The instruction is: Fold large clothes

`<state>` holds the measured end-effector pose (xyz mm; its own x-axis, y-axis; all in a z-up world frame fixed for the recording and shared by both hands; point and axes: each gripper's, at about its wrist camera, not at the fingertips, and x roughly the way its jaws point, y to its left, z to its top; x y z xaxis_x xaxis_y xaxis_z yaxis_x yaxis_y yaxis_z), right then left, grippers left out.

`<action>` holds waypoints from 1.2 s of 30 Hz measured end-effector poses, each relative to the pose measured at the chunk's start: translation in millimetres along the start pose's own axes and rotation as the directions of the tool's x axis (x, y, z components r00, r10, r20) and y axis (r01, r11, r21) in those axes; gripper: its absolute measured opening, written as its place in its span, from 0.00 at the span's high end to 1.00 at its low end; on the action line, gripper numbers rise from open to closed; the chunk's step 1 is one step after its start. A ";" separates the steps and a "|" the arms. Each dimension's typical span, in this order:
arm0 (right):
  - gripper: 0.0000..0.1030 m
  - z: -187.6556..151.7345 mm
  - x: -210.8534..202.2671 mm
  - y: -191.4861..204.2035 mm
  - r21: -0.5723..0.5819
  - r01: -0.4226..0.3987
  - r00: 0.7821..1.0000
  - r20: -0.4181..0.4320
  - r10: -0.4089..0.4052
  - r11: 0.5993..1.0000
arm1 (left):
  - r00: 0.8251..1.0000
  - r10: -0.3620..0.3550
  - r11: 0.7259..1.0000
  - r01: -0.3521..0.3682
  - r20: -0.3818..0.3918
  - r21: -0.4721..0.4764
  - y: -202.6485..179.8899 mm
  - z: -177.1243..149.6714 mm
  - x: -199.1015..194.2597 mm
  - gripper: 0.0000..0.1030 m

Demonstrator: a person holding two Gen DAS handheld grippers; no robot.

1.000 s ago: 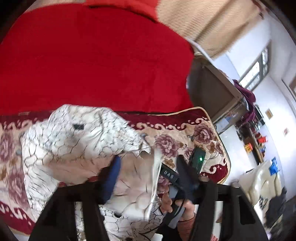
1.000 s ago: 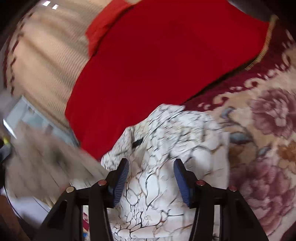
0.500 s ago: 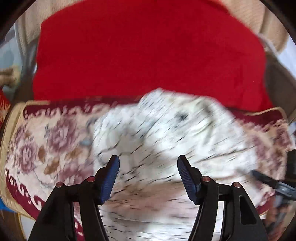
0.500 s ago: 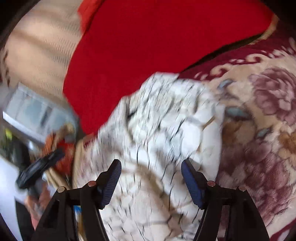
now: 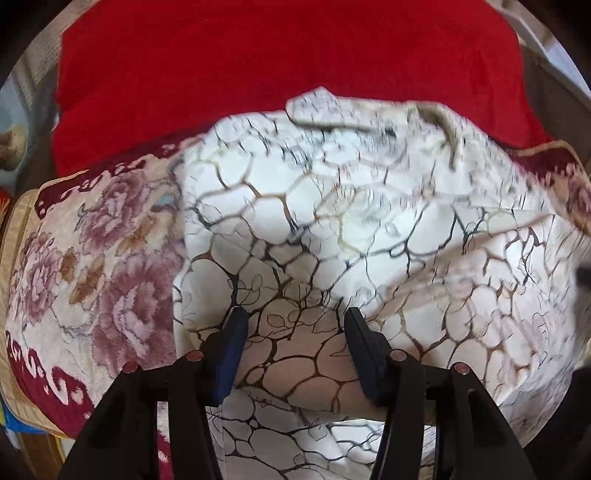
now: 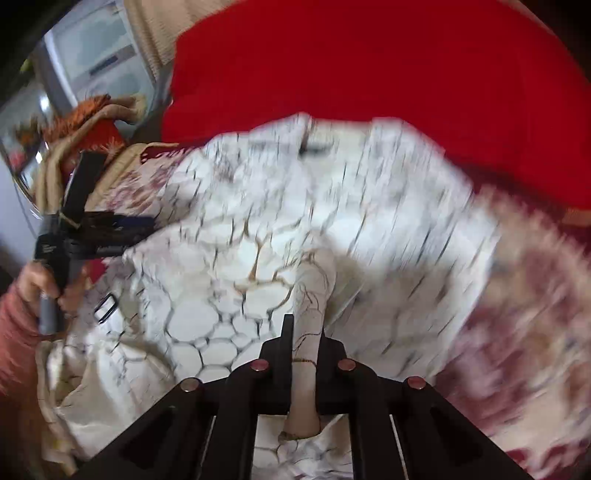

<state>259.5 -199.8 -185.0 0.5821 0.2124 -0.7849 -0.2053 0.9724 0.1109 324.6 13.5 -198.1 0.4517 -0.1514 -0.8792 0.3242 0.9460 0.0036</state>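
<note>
A large white garment (image 5: 332, 229) with a dark crackle print lies spread and rumpled on a floral cushion. My left gripper (image 5: 293, 325) hovers low over its near part with jaws open and nothing between them. My right gripper (image 6: 304, 332) is shut on a pinched fold of the same garment (image 6: 258, 236). The left gripper (image 6: 92, 229) also shows at the left of the right wrist view, held in a hand over the garment's left edge.
The floral cushion (image 5: 92, 266) with dark red border lies under the garment. A red blanket (image 5: 277, 55) covers the backrest behind. Beige striped fabric (image 6: 155, 33) and an orange-trimmed bundle (image 6: 81, 122) sit at the far left of the right wrist view.
My right gripper has closed on a fold of the garment; it was open before. My left gripper has swung left and lower over the garment and stays open.
</note>
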 end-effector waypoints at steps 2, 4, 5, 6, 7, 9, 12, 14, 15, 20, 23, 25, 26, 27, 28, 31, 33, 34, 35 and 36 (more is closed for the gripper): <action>0.93 23.9 -22.8 5.7 -0.048 0.102 0.990 0.105 -0.097 0.994 | 0.998 0.003 0.999 0.000 0.070 -0.038 -2.0 4.9 -12.7 0.47; 0.93 45.9 -37.5 2.5 -0.048 0.162 0.971 0.185 -0.151 0.986 | 0.988 0.042 0.997 -0.032 0.152 -0.068 -3.2 8.0 -23.6 0.47; 0.93 56.4 -40.9 -3.8 -0.027 0.191 0.960 0.214 -0.181 0.981 | 0.982 0.059 0.996 -0.046 0.177 -0.080 -6.6 7.1 -24.3 0.47; 0.93 64.9 -40.8 -5.5 -0.007 0.211 0.952 0.230 -0.204 0.978 | 0.980 0.069 0.995 -0.054 0.185 -0.082 -10.8 6.5 -23.2 0.47; 0.93 73.6 -37.1 -15.1 0.025 0.233 0.943 0.240 -0.232 0.972 | 0.984 0.072 0.996 -0.062 0.164 -0.068 -16.2 5.8 -15.5 0.46; 0.89 79.7 -14.4 -44.8 0.083 0.207 0.959 0.178 -0.219 0.975 | 0.990 0.107 0.994 -0.104 0.096 -0.041 -26.4 5.7 5.3 0.46; 0.87 64.0 52.7 -116.3 0.332 0.023 0.999 -0.035 -0.012 0.943 | 0.989 0.137 0.991 -0.136 0.064 -0.022 -29.7 4.9 22.9 0.46; 0.83 40.0 70.4 -159.0 0.531 -0.143 0.986 0.008 0.164 0.835 | 0.989 0.127 0.992 -0.124 0.081 -0.036 -26.2 6.7 15.1 0.46; 0.80 33.4 64.4 -167.9 0.571 -0.193 0.979 0.061 0.193 0.798 | 0.988 0.124 0.992 -0.120 0.094 -0.050 -22.5 7.7 9.8 0.46; 0.33 28.3 -12.6 -172.5 0.561 -0.167 0.959 0.284 0.001 0.811 | 0.975 0.117 0.987 -0.094 0.189 -0.128 -18.5 16.2 -11.4 0.38; 0.40 25.0 -40.3 -145.5 0.455 -0.146 0.938 0.347 -0.024 0.878 | 0.979 0.139 0.983 -0.118 0.147 -0.143 -23.7 18.4 0.6 0.37; 0.55 35.4 -34.6 -124.3 0.398 -0.131 0.942 0.336 -0.011 0.908 | 0.986 0.138 0.980 -0.123 0.096 -0.154 -22.4 15.9 15.5 0.37; 0.64 36.2 -25.7 -113.6 0.362 -0.115 0.957 0.289 0.007 0.925 | 0.987 0.142 0.980 -0.130 0.070 -0.151 -22.1 14.8 22.7 0.37; 0.64 33.9 -15.8 -106.5 0.351 -0.100 0.968 0.252 0.009 0.931 | 0.986 0.164 0.978 -0.159 0.029 -0.134 -22.9 13.5 32.8 0.37; 0.64 32.3 1.2 -104.0 0.353 -0.064 0.983 0.182 -0.001 0.933 | 0.984 0.174 0.978 -0.170 0.026 -0.124 -24.9 11.9 33.4 0.37; 0.64 21.6 44.9 -109.8 0.390 -0.012 0.999 0.032 -0.001 0.921 | 0.981 0.187 0.978 -0.181 0.051 -0.100 -30.1 9.6 25.3 0.37; 0.63 21.7 38.1 -105.3 0.372 0.003 0.999 0.040 -0.020 0.928 | 0.981 0.176 0.979 -0.167 0.078 -0.115 -27.5 8.2 19.4 0.37; 0.62 24.1 28.5 -101.3 0.359 -0.004 0.998 0.059 -0.018 0.933 | 0.980 0.167 0.980 -0.152 0.108 -0.130 -24.1 8.3 15.4 0.37; 0.62 25.9 13.7 -97.6 0.350 -0.056 0.993 0.114 0.017 0.935 | 0.978 0.166 0.979 -0.148 0.129 -0.139 -22.4 7.6 11.7 0.37; 0.62 25.0 0.1 -93.7 0.345 -0.094 0.986 0.159 0.041 0.934 | 0.973 0.168 0.978 -0.145 0.159 -0.147 -21.3 6.8 6.6 0.37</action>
<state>298.4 -288.4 -180.2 0.6912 0.2646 -0.6725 0.0249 0.9213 0.3881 326.3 -9.6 -200.7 0.6265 -0.0337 -0.7787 0.1294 0.9897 0.0612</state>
